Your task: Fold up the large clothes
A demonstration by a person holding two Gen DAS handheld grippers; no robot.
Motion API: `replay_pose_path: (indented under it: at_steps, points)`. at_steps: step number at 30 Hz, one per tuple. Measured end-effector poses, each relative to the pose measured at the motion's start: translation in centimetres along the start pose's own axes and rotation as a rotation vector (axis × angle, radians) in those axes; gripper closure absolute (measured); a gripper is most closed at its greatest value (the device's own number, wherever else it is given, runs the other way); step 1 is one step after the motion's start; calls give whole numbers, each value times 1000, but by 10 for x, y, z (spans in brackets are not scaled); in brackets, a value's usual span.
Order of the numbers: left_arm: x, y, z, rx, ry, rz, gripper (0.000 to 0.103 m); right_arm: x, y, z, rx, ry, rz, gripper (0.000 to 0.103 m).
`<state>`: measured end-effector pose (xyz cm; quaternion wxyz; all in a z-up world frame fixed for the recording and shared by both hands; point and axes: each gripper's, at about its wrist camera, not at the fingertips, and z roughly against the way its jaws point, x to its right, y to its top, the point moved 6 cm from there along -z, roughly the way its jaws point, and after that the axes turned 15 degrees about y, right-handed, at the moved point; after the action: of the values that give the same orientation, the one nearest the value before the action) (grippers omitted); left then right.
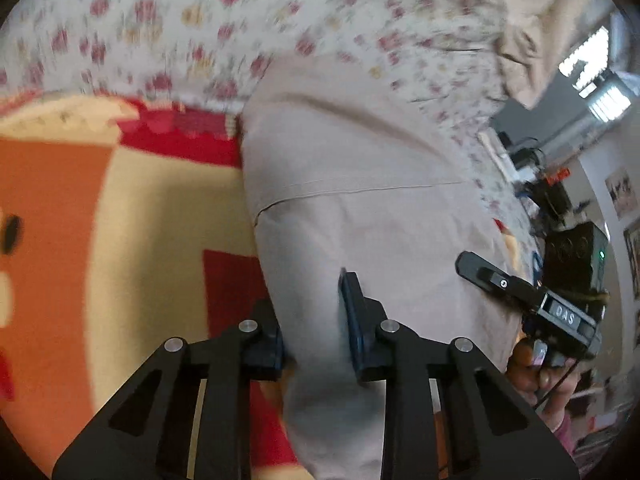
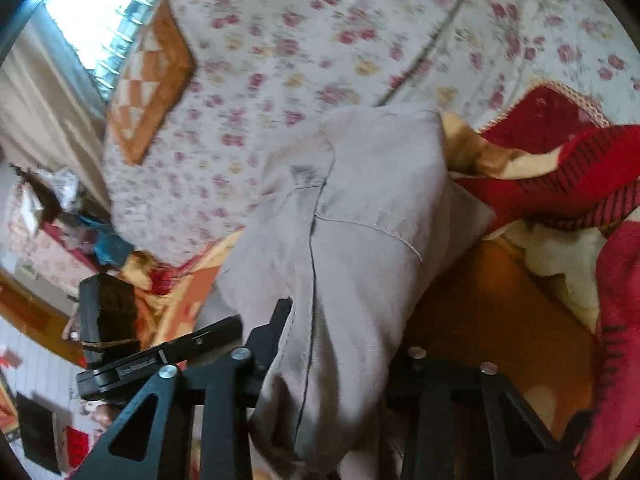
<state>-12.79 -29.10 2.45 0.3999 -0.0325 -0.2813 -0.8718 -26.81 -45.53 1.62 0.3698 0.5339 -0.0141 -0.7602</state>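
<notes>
A large beige garment (image 1: 352,184) hangs lifted over the bed, with a stitched seam across it. My left gripper (image 1: 316,328) is shut on its lower edge, cloth bunched between the blue pads. The garment also fills the middle of the right wrist view (image 2: 360,240). My right gripper (image 2: 340,344) is shut on another part of it; cloth hides its right finger. The right gripper also shows at the right of the left wrist view (image 1: 532,296), and the left gripper shows at the lower left of the right wrist view (image 2: 160,352).
A floral bedsheet (image 1: 200,20) covers the bed behind the garment. A red, orange and cream blanket (image 1: 120,220) lies under and beside it, bunched at the right in the right wrist view (image 2: 560,184). A window (image 2: 104,12) and cluttered furniture stand at the room's edge.
</notes>
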Motion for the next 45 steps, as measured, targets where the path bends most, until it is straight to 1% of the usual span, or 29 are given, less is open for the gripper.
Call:
replay_pose_path:
  at_steps: [1,3,5,6,8,10,11,12,13,14,15,16,17,18,20,21,23,25,28,30,31,34,37,40,42,45]
  points:
    - [0,-5,18,19,2,-22,80,-12,-5,4,2,33,2,72]
    - [-6,-19,48,31,5,-39,80,-33,-17,10,-6,81,8,72]
    - [-16,-44,78,34,7,-48,80,-53,-38,16,-21,139,9,72]
    - [-19,-55,86,32,14,-56,80,-60,-50,17,-31,164,6,72]
    - [-23,-77,91,19,40,-77,80,-68,-76,17,-48,189,-9,72]
    - [-30,-102,77,-26,92,-90,79,-64,-101,11,-75,190,-47,69]
    - [-33,-112,68,-45,120,-95,76,-57,-112,5,-91,165,-62,66]
    - [-34,-116,63,-50,145,-97,70,-52,-117,1,-103,137,-73,63]
    - [-37,-119,60,-47,179,-98,68,-47,-122,-4,-124,102,-93,55]
    - [-36,-118,61,-40,194,-93,65,-46,-123,-5,-132,78,-96,49]
    - [-36,-115,65,-24,205,-87,65,-49,-123,-1,-126,41,-74,49]
    - [-36,-108,72,7,222,-84,63,-53,-122,6,-114,12,-38,49]
    - [-36,-102,78,35,231,-82,59,-59,-119,12,-102,-25,8,49]
    - [-36,-94,84,69,241,-80,50,-69,-116,21,-86,-76,70,49]
    - [-34,-73,94,133,255,-57,40,-83,-111,30,-59,-125,139,49]
    - [-34,-63,92,143,256,-50,38,-90,-111,37,-43,-134,178,49]
    - [-32,-39,82,137,267,-25,38,-108,-111,43,-28,-120,245,49]
    - [-33,-22,67,112,274,-9,38,-127,-116,38,-42,-96,311,49]
    - [-27,2,33,71,303,11,38,-143,-128,19,-92,-66,378,50]
    - [-22,15,8,51,342,0,38,-142,-136,4,-131,-67,400,51]
    - [-21,18,-4,39,359,-7,38,-138,-140,1,-145,-73,407,52]
    - [-17,21,-28,14,394,-26,38,-117,-151,-9,-186,-134,415,53]
    - [-10,19,-42,34,439,-78,38,-100,-157,-10,-209,-164,413,53]
    - [-3,15,-50,53,470,-126,38,-90,-159,-15,-224,-166,408,54]
    - [-2,13,-50,70,476,-137,38,-85,-161,-17,-233,-172,408,54]
    - [-4,13,-47,74,464,-125,38,-85,-162,-19,-238,-185,413,53]
